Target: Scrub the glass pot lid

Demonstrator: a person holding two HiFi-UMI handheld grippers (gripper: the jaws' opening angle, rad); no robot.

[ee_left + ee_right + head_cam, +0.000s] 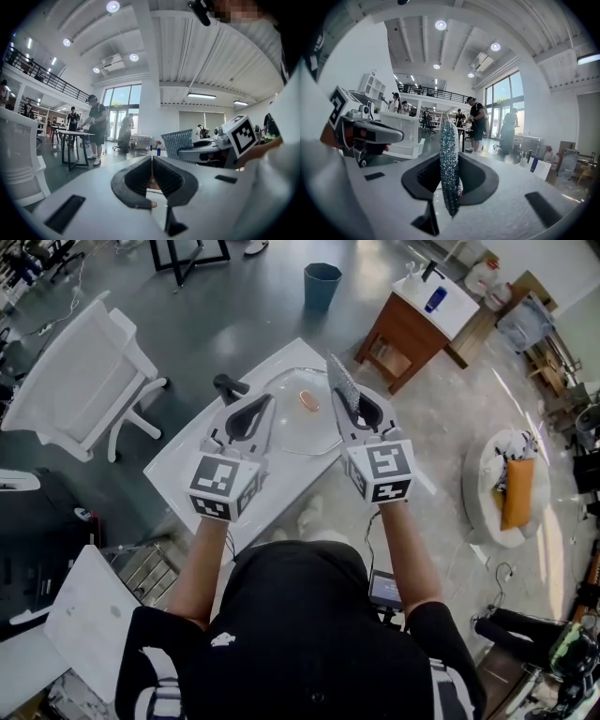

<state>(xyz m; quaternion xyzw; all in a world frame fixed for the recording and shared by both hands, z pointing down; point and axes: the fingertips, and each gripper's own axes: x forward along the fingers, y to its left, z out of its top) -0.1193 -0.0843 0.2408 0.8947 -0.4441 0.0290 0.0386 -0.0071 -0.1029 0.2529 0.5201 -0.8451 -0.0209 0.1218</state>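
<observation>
The left gripper (266, 402), in the head view, has its jaws pressed together with nothing held, while the right gripper (356, 397) beside it pinches a silvery mesh scourer (342, 382) standing on edge. The glass pot lid (302, 426) lies flat below and just ahead of both, on a white counter (187, 460), and neither tool touches it. By my reading no scrubbing is under way, so all of it looks left to do. A white chair (84, 371) stands left of the left gripper on the grey floor. In the left gripper view the left gripper (152, 158) is closed tip to tip. In the right gripper view the right gripper (451, 161) clamps the scourer (449, 140), with people at tables, tall windows and ceiling lights beyond
</observation>
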